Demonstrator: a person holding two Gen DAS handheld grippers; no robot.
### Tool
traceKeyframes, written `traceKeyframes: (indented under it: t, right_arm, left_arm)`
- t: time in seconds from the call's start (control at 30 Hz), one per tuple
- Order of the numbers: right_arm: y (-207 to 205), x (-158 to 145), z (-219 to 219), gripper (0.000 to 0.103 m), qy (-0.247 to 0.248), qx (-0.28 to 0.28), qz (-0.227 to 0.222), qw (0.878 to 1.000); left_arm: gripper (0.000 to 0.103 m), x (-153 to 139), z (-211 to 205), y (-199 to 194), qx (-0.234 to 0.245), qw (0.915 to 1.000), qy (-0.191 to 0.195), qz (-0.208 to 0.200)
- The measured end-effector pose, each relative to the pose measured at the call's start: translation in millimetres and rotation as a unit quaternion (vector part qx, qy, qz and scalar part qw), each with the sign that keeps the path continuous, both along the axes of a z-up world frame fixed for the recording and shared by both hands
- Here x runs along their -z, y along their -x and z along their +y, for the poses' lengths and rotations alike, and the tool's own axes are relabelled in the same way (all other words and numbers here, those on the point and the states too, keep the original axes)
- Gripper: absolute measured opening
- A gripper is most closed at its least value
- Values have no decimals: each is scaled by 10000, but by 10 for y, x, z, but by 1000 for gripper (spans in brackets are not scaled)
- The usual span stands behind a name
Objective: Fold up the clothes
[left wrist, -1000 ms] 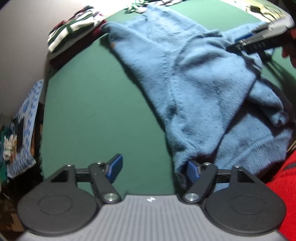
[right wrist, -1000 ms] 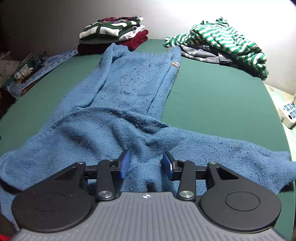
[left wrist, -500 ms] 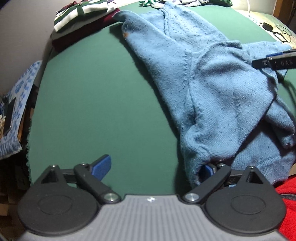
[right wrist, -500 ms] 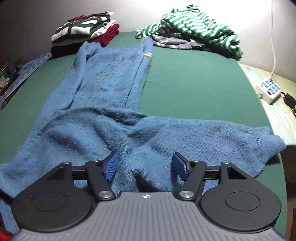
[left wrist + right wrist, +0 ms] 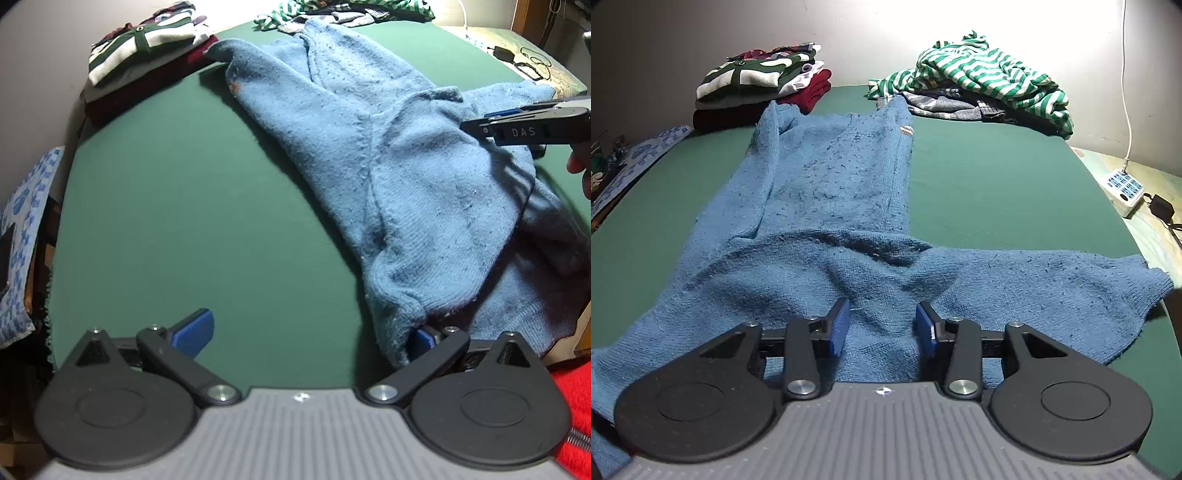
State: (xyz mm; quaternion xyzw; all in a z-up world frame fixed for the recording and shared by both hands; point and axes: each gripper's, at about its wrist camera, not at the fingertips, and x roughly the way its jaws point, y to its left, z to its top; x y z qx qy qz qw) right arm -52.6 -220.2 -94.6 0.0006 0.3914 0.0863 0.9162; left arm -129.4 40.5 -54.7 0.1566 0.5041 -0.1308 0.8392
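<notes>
A: How is the left gripper (image 5: 308, 334)?
B: Tilted steeply down, jaws opening wide.
A: The right gripper (image 5: 882, 328)?
B: Angled down, jaws closing, pads apart.

Bare green table (image 5: 177, 221) lies open left of the blue sweater (image 5: 406, 177) — a wide lane up to the folded stack (image 5: 147, 55) at the far left corner. Right of the sweater, more clear cloth (image 5: 997, 184) reaches the striped pile (image 5: 990, 77) at the back. A power strip (image 5: 1123, 186), probably just off the edge, crowds the right side.
</notes>
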Motion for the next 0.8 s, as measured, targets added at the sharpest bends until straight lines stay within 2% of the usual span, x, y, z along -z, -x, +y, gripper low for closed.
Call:
traceKeyframes:
  t: [0.13,0.2,0.27,0.33,0.47,0.67,0.73,0.8]
  right_arm:
    - [65,39,-23,43,-169,233,-87,9995]
    - [84,41,4,44,-140,310,-110,9994]
    - [90,44,17,44,-162,406,-105,9990]
    - [91,48,31,45,-158,446,-112,9988]
    - [98,44,51,45,-61,405,-155,9990]
    - [102,47,12,45,-165,362,-158,9991]
    - [97,46,2,45,-183,321,-147,9992]
    - [91,46,-5,45,-194,276,-132,9993]
  left_arm:
    - [101,-12,9,26,194,9996,82,-211]
    - [90,-99,43,70,445,9978,246,-426]
    - [91,-244,123,98,651,9944,535,-635]
    - [98,-385,205,117,869,9894,852,-797]
    - [100,-578,279,136,1387,9752,1416,-981]
    - [98,-612,97,-90,1353,9681,1784,-1126]
    - [93,-528,-78,-235,1294,9694,1817,-1029]
    - [93,-388,-289,-355,1232,9712,1808,-945]
